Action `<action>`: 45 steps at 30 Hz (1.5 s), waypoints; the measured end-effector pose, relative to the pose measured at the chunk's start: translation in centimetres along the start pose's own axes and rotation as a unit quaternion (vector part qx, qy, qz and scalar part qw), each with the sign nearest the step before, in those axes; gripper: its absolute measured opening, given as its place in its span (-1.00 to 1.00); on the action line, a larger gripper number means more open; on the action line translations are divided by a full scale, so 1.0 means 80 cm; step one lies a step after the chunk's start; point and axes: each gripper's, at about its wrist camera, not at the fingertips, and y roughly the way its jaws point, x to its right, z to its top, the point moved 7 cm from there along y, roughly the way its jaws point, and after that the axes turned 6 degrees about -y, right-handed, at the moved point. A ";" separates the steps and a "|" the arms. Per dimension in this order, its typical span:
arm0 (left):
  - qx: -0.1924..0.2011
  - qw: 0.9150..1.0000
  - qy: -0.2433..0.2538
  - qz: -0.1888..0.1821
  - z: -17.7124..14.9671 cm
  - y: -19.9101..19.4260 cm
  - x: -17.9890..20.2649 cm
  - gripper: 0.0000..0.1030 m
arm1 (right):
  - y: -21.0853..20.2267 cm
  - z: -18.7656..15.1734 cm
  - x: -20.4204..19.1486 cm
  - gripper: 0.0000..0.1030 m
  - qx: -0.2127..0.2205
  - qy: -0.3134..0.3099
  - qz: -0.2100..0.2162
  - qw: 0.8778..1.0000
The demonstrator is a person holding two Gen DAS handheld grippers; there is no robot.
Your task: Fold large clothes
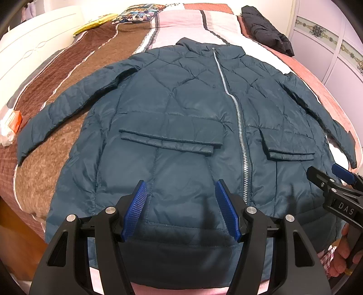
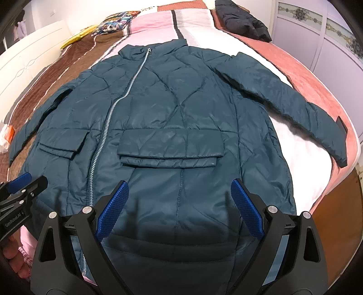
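A teal quilted puffer jacket (image 1: 181, 127) lies front-up and zipped on the striped bedspread (image 1: 68, 95), sleeves spread outwards; the left gripper (image 1: 181, 204) hovers over its hem, fingers wide, holding nothing; the right gripper (image 2: 179, 204) hangs beside it over the hem, likewise spread wide and empty; a dark garment (image 2: 242, 20) sits at the bed's far corner

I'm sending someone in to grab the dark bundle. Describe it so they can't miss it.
Start at the bed, with the teal quilted jacket spread flat across it. Look past the jacket's collar to the far right edge, on the pink strip. The black puffy garment lies crumpled there, the only dark heap; the other far items are yellow and multicoloured.
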 end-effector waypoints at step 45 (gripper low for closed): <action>-0.018 0.999 0.027 0.010 0.007 0.018 0.021 0.21 | 0.008 0.007 0.044 0.77 0.006 0.056 0.021 0.998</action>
